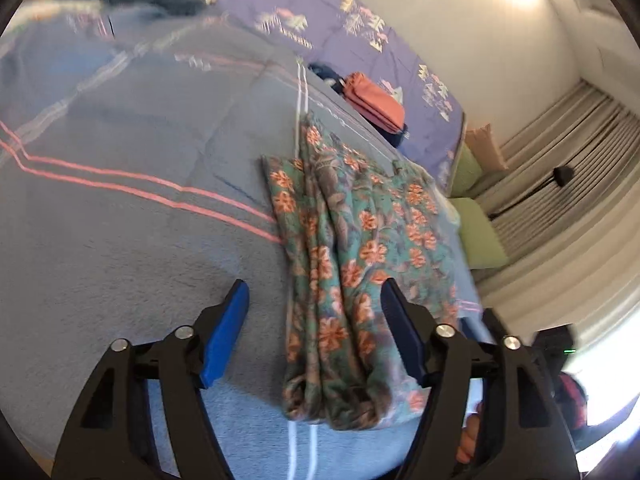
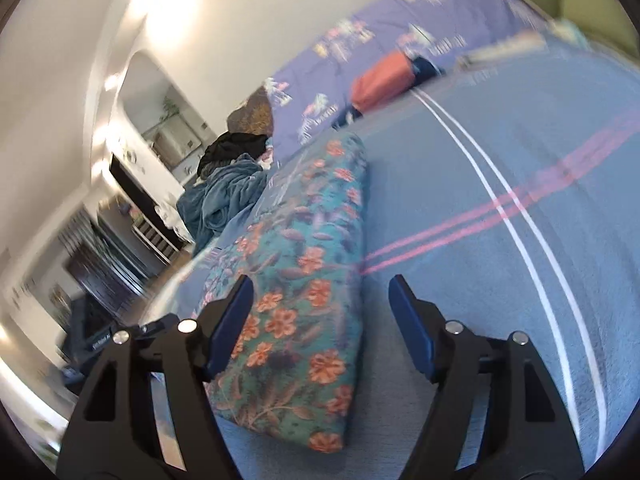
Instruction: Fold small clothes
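Now both sets of jaws stand spread, gripping nothing. Folded into a long strip, the floral garment [image 1: 352,264] lies on the blue blanket [image 1: 120,240] covering the bed, its long axis running away from both grippers. Its near end sits between the left gripper [image 1: 314,292] fingers; the right gripper [image 2: 322,290] straddles its right-hand edge.

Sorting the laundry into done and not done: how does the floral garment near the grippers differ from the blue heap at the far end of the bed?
The floral garment lies folded into a long, flat-sided bundle; the blue heap is crumpled and unfolded. The floral garment is teal with orange flowers, the blue heap plain. The floral garment sits close in front of both grippers; the blue heap lies far off by dark clothes. Both rest on the blue blanket.
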`<state>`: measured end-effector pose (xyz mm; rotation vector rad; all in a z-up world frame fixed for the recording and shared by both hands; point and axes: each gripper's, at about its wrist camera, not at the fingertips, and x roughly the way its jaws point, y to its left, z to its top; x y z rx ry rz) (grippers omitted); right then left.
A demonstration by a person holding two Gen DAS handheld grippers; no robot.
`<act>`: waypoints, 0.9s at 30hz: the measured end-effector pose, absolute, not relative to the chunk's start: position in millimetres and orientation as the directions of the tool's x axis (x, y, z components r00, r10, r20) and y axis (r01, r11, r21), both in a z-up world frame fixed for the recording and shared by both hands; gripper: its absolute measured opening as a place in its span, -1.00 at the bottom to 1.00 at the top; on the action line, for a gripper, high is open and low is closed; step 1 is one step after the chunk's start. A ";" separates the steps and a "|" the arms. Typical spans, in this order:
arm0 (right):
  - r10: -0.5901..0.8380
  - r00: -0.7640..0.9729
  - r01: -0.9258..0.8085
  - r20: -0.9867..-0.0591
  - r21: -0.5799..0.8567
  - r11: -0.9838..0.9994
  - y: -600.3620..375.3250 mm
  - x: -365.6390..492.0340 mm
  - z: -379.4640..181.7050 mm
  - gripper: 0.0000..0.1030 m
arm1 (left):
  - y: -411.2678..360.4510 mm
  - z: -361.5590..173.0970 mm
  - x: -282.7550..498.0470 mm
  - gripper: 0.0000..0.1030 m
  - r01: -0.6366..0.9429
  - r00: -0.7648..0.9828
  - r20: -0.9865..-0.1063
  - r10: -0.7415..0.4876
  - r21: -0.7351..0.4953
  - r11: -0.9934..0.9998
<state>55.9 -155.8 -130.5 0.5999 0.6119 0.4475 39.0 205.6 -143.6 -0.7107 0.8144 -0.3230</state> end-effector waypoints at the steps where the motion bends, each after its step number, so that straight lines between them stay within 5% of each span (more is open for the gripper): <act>1: 0.570 0.722 -0.198 -0.393 0.671 0.714 -160.8 58.7 -134.2 0.39 | 209.3 -146.4 44.3 0.42 0.007 0.629 -0.524 -0.575 -0.735 0.678; 5: 0.659 0.637 -0.219 -0.400 0.725 0.652 -163.2 73.5 -132.8 0.42 | 213.3 -151.0 71.4 0.45 0.000 0.533 -0.505 -0.679 -0.803 0.596; 11: 0.722 0.409 -0.233 -0.558 0.701 0.674 -137.8 123.4 -126.5 0.53 | 206.6 -152.8 119.9 0.45 -0.015 0.471 -0.536 -0.701 -0.799 0.601; 27: 0.838 0.252 -0.210 -0.484 0.818 0.536 -131.9 182.9 -129.8 0.55 | 194.5 -153.5 145.1 0.54 0.029 0.355 -0.482 -0.801 -0.851 0.525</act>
